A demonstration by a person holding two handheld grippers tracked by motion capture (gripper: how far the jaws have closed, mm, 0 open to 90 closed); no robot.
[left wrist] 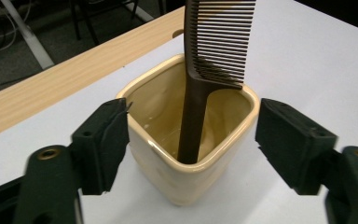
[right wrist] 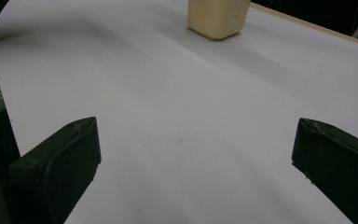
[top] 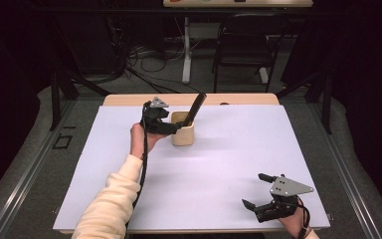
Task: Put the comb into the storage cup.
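Jaws of the left gripper (left wrist: pixel 191 140) stand wide open on either side of the cream cup (left wrist: pixel 191 154), which holds an upright dark comb (left wrist: pixel 205 70). Well apart near the table's (top: pixel 219 164) front edge, the right gripper (top: pixel 256 191) is spread open and holds nothing.

No readable text, label, brand, number or sign appears on anything in these views.

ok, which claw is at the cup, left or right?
The left claw: its jaws stand open on either side of the cream cup holding the dark comb. The right claw is open over bare white table, far off.
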